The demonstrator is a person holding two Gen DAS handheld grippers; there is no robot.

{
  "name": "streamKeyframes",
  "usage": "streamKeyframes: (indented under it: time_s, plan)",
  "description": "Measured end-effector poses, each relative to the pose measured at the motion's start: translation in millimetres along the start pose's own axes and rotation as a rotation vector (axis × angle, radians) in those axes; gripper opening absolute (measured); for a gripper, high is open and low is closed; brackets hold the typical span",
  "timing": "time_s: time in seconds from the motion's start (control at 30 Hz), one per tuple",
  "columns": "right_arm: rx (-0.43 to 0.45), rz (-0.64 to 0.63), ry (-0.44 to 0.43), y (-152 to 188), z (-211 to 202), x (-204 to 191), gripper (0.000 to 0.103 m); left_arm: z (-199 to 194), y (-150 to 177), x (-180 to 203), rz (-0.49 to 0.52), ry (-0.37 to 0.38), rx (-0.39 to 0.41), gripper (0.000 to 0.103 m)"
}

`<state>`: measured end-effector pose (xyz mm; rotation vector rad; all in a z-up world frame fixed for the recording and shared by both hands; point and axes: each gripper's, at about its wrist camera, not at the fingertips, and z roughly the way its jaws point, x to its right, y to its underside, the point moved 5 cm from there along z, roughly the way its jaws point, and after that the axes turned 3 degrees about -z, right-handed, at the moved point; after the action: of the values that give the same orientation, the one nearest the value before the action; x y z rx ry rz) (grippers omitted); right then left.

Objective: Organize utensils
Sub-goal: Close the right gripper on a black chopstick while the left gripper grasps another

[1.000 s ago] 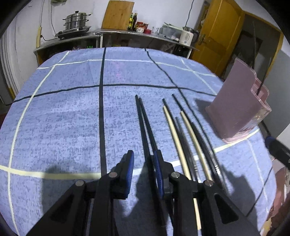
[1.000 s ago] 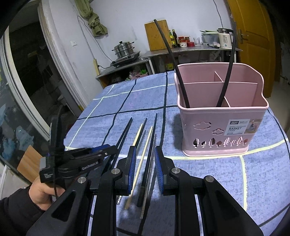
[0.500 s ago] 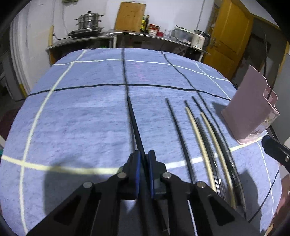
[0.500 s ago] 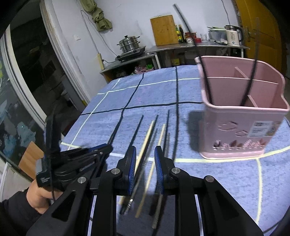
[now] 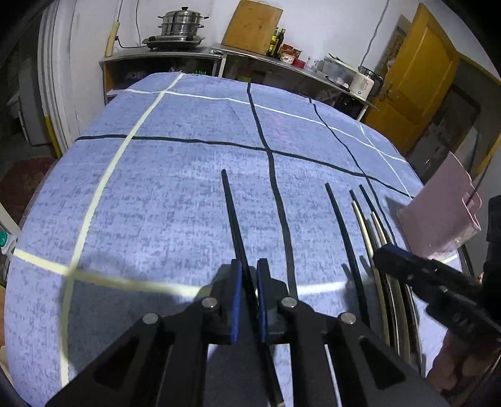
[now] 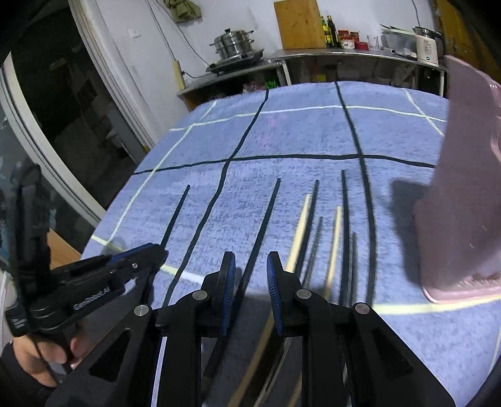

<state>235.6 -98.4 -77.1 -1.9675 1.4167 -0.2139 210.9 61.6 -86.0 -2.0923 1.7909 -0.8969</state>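
My left gripper (image 5: 249,275) is shut on a black chopstick (image 5: 233,219) that points away over the blue tablecloth. It also shows in the right wrist view (image 6: 175,216), held by the left gripper (image 6: 156,250) at far left. My right gripper (image 6: 249,272) is open, with another black chopstick (image 6: 266,213) lying on the cloth between its jaws. Several black and pale chopsticks (image 6: 332,225) lie side by side to the right. The pink utensil basket (image 6: 463,194) stands at the right; it shows in the left wrist view (image 5: 438,213) too.
The round table with the blue checked cloth (image 5: 188,175) drops off at its edges. A counter with a steamer pot (image 5: 178,25), a cutting board (image 5: 253,25) and bottles stands behind. A yellow door (image 5: 419,84) is at the back right.
My left gripper closed on one black chopstick and carried it left, away from the row. My right gripper moved left and lower over the chopsticks, away from the basket.
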Motion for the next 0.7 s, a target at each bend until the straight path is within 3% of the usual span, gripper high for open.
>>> streamKeyframes:
  time_s: [0.43,0.53,0.7]
  plan:
    - [-0.051,-0.031,0.093,-14.3,33.9,-1.4,0.021,20.1,-20.7,1.8,0.033,-0.011,-0.016,0.012]
    - [-0.060,-0.058,0.139,-17.0,37.2,-3.4,0.009,22.2,-22.5,4.5,0.057,-0.050,-0.019,0.012]
    - [-0.068,-0.049,0.134,-20.1,38.1,0.0,0.006,23.3,-22.9,7.4,0.085,-0.087,-0.010,0.008]
